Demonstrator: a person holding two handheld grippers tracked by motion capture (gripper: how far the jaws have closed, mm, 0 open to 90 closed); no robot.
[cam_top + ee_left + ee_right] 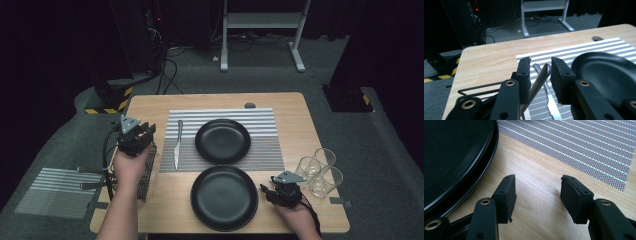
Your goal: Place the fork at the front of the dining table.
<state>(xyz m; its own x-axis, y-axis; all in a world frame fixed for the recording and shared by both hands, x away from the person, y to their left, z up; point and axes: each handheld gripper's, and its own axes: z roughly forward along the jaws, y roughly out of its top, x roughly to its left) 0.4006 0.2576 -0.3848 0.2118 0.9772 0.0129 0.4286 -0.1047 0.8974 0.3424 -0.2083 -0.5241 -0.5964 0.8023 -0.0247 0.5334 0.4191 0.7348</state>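
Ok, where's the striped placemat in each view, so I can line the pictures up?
High view: the striped placemat lies mid-table, toward the far edge, under the far black plate.
Left gripper view: it covers the right half, running off the right edge, under that same plate.
Right gripper view: it is in the upper right.
Shared landmark: the light wooden tabletop.

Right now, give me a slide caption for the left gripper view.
Left gripper around a metal utensil handle, above the knife on the striped placemat beside a black plate.
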